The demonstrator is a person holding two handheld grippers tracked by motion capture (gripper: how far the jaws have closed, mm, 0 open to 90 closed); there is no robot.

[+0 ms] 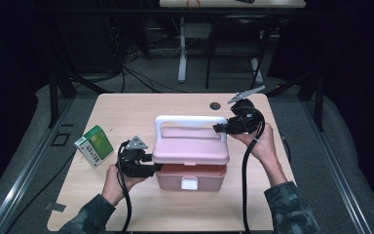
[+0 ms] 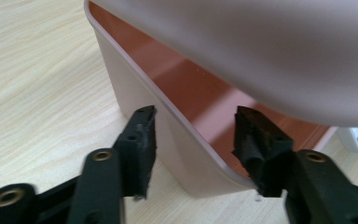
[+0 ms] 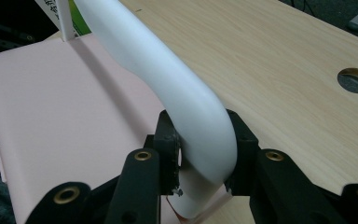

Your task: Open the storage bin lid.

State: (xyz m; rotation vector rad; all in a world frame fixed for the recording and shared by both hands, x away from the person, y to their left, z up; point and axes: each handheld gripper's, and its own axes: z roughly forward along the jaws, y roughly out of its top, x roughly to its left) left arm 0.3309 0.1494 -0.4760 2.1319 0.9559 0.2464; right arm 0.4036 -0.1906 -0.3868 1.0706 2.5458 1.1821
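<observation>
A pink box [image 1: 190, 179] with a white latch stands mid-table. Its pink lid [image 1: 190, 146] is raised off the base, so the reddish inside [image 2: 196, 93] shows in the gap. My right gripper [image 1: 219, 127] is shut on the right end of the lid's white handle [image 1: 191, 120]; the right gripper view shows that handle [image 3: 168, 70] pinched between the jaws [image 3: 200, 126]. My left gripper [image 1: 157, 168] is open at the box's left end. In its own view [image 2: 196, 121] the jaws straddle the box wall [image 2: 135, 98], one outside and one over the inside, under the lid [image 2: 261, 42].
A green and white carton [image 1: 94, 145] lies left of the box, close to my left hand. A round cable hole [image 1: 215, 105] sits in the tabletop behind the box. Bare wood runs along the front edge and both sides.
</observation>
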